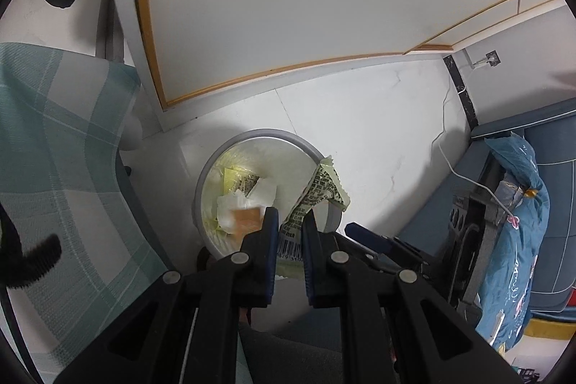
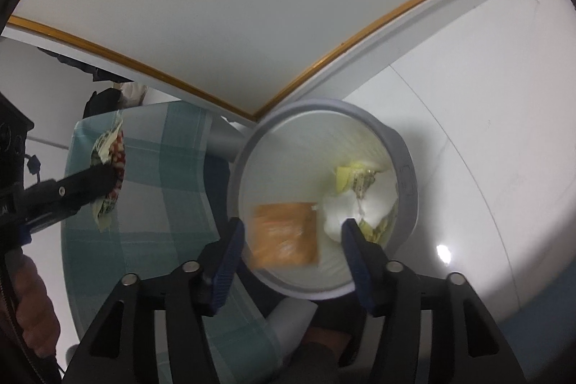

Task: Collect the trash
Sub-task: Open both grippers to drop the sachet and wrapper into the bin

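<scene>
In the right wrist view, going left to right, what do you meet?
Left gripper clamping a snack wrapper → checked cloth → orange packet falling into the bin → white tissue → bin far rim.

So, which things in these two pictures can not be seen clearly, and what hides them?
- Orange packet: motion-blurred in the right wrist view, so its print is unreadable; in the left wrist view a left gripper finger cuts it off.
- Green printed wrapper: its lower part is hidden between the closed jaws.
- Round grey bin: its bottom is covered by white tissue and scraps.
- Right gripper: open, with no contact visible.
</scene>
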### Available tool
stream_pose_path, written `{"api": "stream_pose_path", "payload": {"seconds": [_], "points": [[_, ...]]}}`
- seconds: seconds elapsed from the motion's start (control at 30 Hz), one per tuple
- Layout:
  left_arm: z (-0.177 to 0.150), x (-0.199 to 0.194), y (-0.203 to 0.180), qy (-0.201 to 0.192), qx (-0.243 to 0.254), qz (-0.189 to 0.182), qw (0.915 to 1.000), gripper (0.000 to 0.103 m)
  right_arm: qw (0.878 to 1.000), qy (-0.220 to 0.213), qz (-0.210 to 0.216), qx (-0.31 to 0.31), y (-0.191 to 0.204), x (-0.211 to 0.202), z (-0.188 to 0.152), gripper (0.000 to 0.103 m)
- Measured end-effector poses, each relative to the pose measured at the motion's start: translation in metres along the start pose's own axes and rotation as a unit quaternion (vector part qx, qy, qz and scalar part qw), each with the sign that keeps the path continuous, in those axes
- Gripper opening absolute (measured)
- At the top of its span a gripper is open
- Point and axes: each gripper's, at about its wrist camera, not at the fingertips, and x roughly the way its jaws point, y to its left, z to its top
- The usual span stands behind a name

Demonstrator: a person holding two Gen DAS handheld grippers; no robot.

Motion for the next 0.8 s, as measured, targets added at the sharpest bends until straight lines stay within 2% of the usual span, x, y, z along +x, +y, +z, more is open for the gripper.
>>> {"api": "stream_pose_path", "payload": {"seconds": [0.1,0.3,0.47,0.63,0.77,0.8], "points": [[0.002,0.007,-0.002,0.014,0.005,0.001,0.9999,0.009,1.000,-0.010,-0.011,0.007,-0.004,-0.006,-0.001,0.058],[0.002,0.022,-0.005,0.050,0.002,0.002,0.9987,0.009,0.998,-0.040,-0.034,0.031,-0.018,-0.031,-0.009,0.069],[0.001,0.031,-0.008,0.072,-0.006,-0.002,0.9974,0.009,0.997,-0.058,-0.041,0.044,-0.024,-0.046,-0.013,0.078],[0.003,0.037,-0.010,0.090,-0.017,-0.001,0.9958,0.010,0.995,-0.073,-0.040,0.049,-0.024,-0.054,-0.014,0.082],[0.002,0.033,-0.013,0.088,-0.016,-0.006,0.9960,0.017,0.995,-0.077,-0.039,0.048,-0.023,-0.057,-0.014,0.085],[0.001,0.032,-0.012,0.086,-0.017,-0.006,0.9961,0.023,0.995,-0.078,-0.038,0.048,-0.022,-0.057,-0.016,0.085]]}}
